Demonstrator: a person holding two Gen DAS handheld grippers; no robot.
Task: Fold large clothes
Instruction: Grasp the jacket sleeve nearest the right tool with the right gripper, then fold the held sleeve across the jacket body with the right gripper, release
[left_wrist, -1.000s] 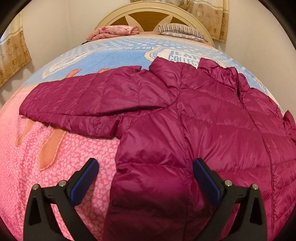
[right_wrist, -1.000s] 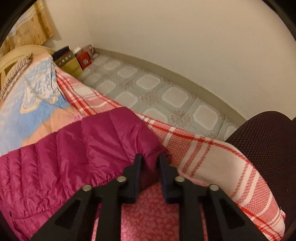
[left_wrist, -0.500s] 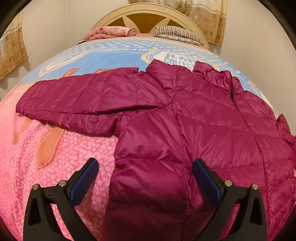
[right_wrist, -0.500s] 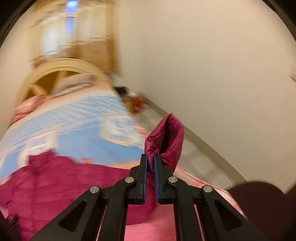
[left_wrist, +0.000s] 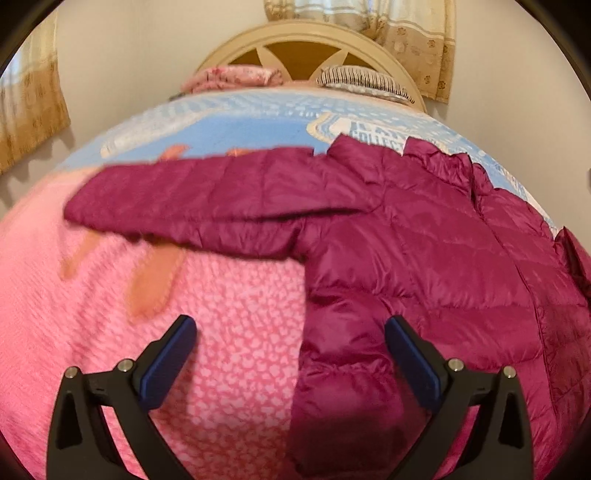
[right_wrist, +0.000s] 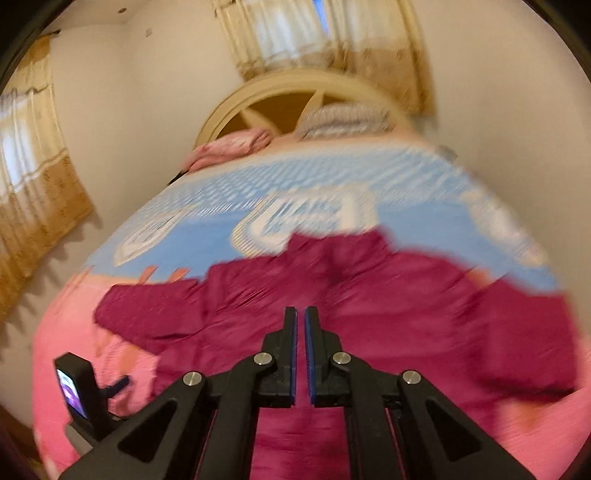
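Left claw (left_wrist: 290, 345) hangs released over the jacket (left_wrist: 424, 266) on the bed (left_wrist: 229, 302); right claw (right_wrist: 300, 319) is clenched, gripping nothing visible.

Bedroom surroundings

A cream arched headboard (left_wrist: 310, 35) stood at top centre, with a striped pillow (left_wrist: 364, 82) and pink folded bedding (left_wrist: 236, 75) below it; patterned curtains (left_wrist: 402, 33) hung upper right.
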